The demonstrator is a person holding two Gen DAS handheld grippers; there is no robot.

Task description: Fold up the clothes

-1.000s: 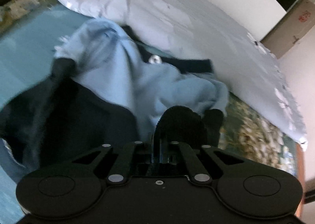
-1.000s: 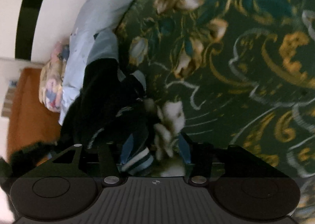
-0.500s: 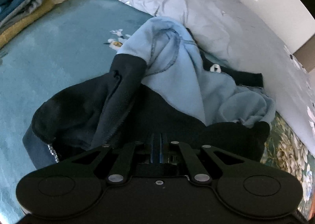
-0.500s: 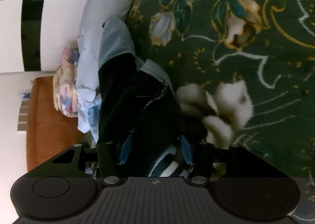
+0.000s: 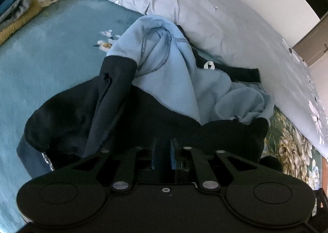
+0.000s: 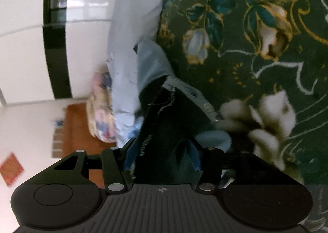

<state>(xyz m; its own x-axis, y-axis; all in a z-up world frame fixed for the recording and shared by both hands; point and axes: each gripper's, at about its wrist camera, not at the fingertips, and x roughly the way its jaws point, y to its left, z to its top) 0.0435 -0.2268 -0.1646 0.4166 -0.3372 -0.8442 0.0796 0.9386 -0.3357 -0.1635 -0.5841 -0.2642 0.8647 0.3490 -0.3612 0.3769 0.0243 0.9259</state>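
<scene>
A jacket (image 5: 168,73), black outside with a light blue fleece lining, lies crumpled on the teal bedspread (image 5: 51,58). My left gripper (image 5: 163,147) is shut on the jacket's black near edge, its fingers pressed close together under the cloth. In the right wrist view the same jacket (image 6: 170,114) runs up from my right gripper (image 6: 161,151). The right gripper's fingers stand wide apart, and black cloth and a blue fold fill the gap between them. Their tips are hidden by the fabric.
A pale blue flowered duvet (image 5: 215,13) lies bunched behind the jacket. Folded clothes (image 5: 14,7) are stacked at the far left. A dark green floral cover (image 6: 256,28) spreads to the right. A floral pillow (image 6: 100,110) and a wooden headboard (image 6: 78,126) sit beyond.
The left gripper lowered the jacket onto the bedspread and the view steadied. The right gripper moved along the jacket; the striped cuff between its fingers has gone from view.
</scene>
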